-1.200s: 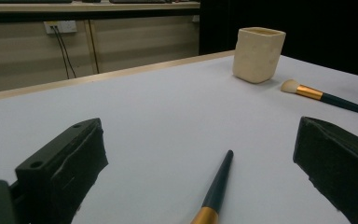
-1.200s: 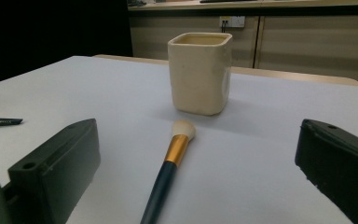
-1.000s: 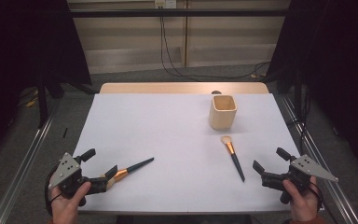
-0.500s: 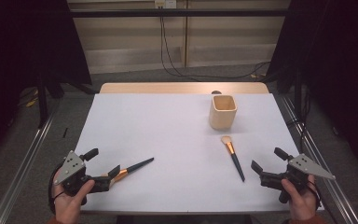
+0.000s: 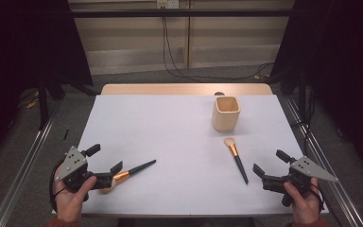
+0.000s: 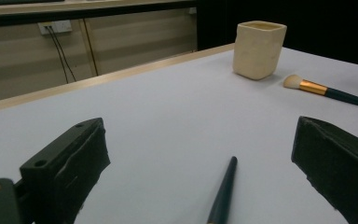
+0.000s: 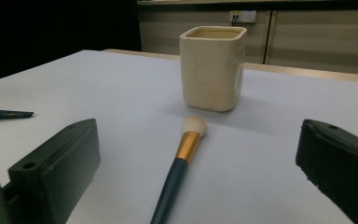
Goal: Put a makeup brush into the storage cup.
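The dark-handled makeup brush with a gold ferrule [image 5: 125, 173], lying well left of the cream square ceramic cup [image 5: 226, 113], should be straddled at the ferrule and gripped squarely. The left gripper [image 5: 105, 165] is held low, jaws apart around it. The right gripper [image 5: 269, 163], also spread, is aimed at the second brush [image 5: 236, 159] below the cup.

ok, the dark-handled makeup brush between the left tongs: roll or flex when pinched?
The dark-handled makeup brush with the gold ferrule looks rigid, so probably no flex. Its slim round handle may roll on the smooth white table. Probably light.
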The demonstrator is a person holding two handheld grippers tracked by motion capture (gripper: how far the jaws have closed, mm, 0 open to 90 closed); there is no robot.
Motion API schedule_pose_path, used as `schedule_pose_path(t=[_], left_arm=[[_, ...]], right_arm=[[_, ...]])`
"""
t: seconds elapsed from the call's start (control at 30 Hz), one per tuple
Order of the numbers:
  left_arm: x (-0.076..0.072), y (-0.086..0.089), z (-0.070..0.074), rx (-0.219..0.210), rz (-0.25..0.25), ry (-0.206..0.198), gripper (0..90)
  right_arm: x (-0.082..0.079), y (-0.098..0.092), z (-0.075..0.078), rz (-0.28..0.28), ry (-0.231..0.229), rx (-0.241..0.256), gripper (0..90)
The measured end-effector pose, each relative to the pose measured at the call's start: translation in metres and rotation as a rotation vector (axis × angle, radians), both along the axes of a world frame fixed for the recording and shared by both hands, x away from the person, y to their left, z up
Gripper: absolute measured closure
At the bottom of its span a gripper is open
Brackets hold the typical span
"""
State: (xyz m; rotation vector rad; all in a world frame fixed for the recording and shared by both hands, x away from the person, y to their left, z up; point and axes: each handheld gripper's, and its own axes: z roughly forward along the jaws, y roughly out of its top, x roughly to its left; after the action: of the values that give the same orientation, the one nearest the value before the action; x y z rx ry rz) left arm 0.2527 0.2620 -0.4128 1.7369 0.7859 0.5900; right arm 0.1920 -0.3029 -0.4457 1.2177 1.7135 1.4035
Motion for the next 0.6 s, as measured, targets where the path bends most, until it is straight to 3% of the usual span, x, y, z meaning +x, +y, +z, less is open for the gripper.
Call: schedule_pose_path(t=[0.6], left_arm=[[0.025, -0.006, 0.007, 0.014, -0.018, 0.021, 2.5]], right_arm=[[0.002, 0.0, -0.001, 0.003, 0.006, 0.001, 0.0]])
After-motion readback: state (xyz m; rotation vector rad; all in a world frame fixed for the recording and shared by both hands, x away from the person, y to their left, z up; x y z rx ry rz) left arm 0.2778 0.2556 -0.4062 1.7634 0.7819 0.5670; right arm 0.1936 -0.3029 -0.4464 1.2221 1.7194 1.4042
